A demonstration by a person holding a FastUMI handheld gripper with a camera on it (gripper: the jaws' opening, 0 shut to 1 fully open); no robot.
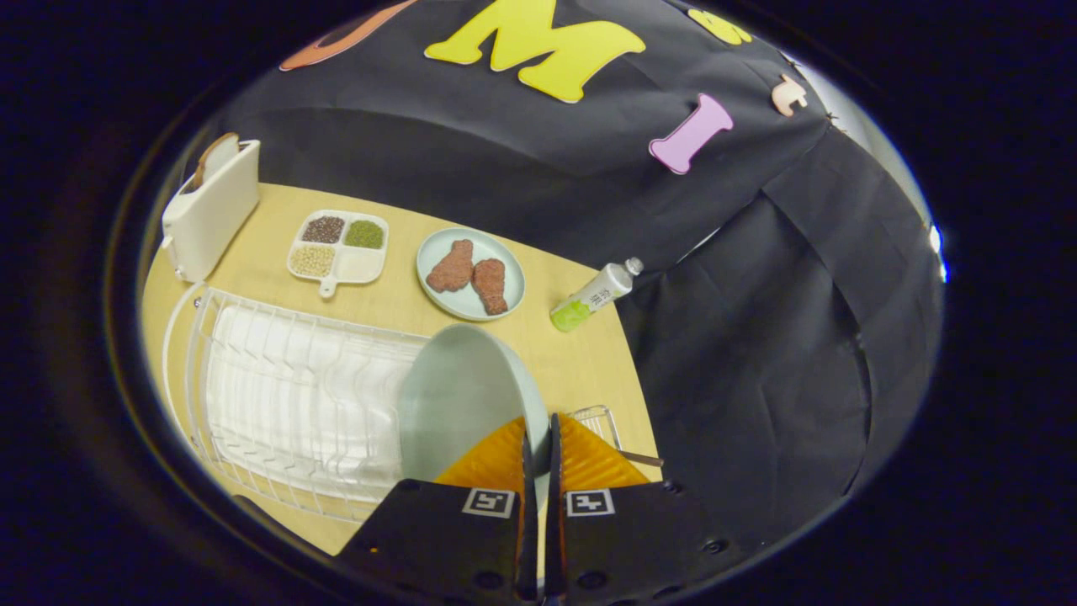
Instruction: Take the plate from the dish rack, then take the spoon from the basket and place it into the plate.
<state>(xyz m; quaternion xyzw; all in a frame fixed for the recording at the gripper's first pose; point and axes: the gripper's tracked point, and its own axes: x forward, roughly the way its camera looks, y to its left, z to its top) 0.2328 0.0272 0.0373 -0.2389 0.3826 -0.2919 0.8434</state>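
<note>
A pale green plate (458,396) stands on edge, lifted above the right end of the white wire dish rack (286,404). My gripper (538,438) is shut on the plate's rim, one finger on each side of it. Just beyond the fingers, to the right, a corner of a small wire basket (599,418) pokes out, and a brown handle (641,459), perhaps the spoon's, sticks out of it. The rest of the basket is hidden behind my fingers.
On the wooden table (580,362) beyond the rack lie a second pale plate with two brown fried pieces (470,273), a white divided tray of grains (338,246), a white toaster (210,206) and a small bottle on its side (593,296). Black cloth bounds the table.
</note>
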